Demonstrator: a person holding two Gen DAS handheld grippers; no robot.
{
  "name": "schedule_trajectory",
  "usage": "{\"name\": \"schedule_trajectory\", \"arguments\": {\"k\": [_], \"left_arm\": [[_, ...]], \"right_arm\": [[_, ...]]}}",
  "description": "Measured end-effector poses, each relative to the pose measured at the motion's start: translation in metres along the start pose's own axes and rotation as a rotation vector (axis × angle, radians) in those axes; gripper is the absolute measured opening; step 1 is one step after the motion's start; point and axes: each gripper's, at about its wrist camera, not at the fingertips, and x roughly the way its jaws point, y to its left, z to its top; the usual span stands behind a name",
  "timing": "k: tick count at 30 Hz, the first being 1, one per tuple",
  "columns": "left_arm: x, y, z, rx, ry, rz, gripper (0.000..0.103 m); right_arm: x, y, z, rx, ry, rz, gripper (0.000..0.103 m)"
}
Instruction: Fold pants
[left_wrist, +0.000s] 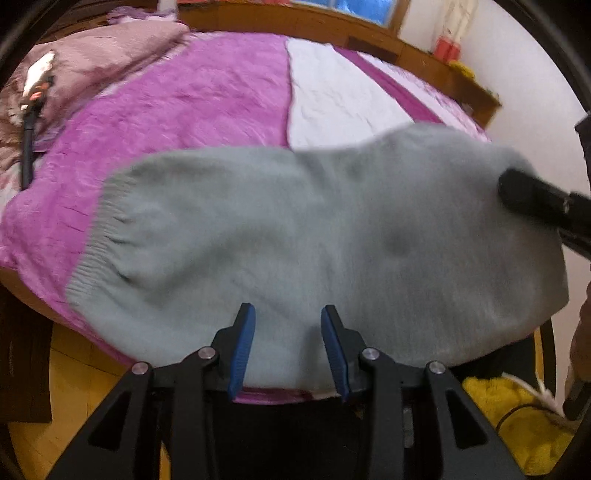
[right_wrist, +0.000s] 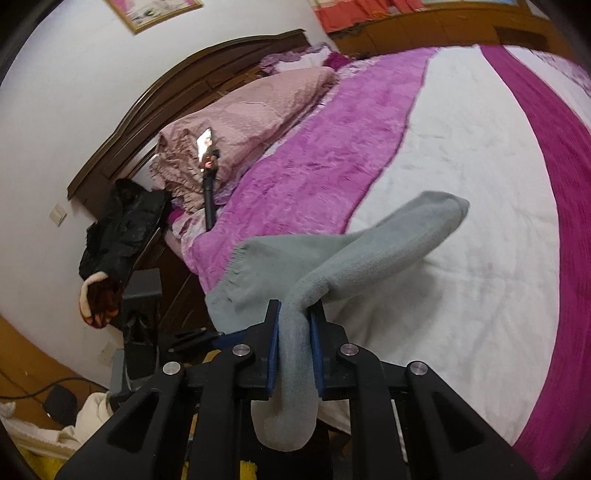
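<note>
Grey fleece pants (left_wrist: 295, 236) lie across the near edge of the bed, with a ribbed band (left_wrist: 99, 229) at their left end. My left gripper (left_wrist: 288, 314) hovers open over their near edge, its blue pads apart with nothing pinched between them. The right gripper (left_wrist: 517, 188) comes in from the right at the pants' far right end. In the right wrist view my right gripper (right_wrist: 295, 314) is shut on a bunched fold of the pants (right_wrist: 369, 240), lifted off the blanket, and a loose end hangs below the jaws.
A purple and white blanket (left_wrist: 184, 103) covers the bed. Near the pink quilt (right_wrist: 258, 107) and wooden headboard (right_wrist: 147, 122), a phone on a black stick (right_wrist: 208, 162) leans. Black clothing (right_wrist: 122, 229) is piled beside the bed. A yellow cloth (left_wrist: 517, 417) lies on the wooden floor.
</note>
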Motion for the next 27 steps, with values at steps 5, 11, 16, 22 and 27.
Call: {"name": "schedule_trajectory", "arguments": {"k": [5, 11, 16, 22, 27], "left_arm": [[-0.027, 0.040, 0.015, -0.061, -0.078, 0.094, 0.039], [-0.041, 0.086, 0.031, -0.133, -0.110, 0.212, 0.039], [-0.043, 0.115, 0.032, -0.168, -0.117, 0.252, 0.039], [-0.041, 0.138, 0.026, -0.210, -0.109, 0.274, 0.039], [-0.041, 0.153, 0.022, -0.241, -0.101, 0.287, 0.039]], "right_arm": [[0.010, 0.026, 0.022, -0.069, 0.001, 0.059, 0.007], [0.048, 0.058, 0.044, -0.075, 0.057, 0.184, 0.007], [0.096, 0.087, 0.056, -0.083, 0.122, 0.246, 0.007], [0.159, 0.108, 0.057, -0.078, 0.213, 0.275, 0.007], [0.197, 0.113, 0.048, -0.076, 0.283, 0.260, 0.009]]}}
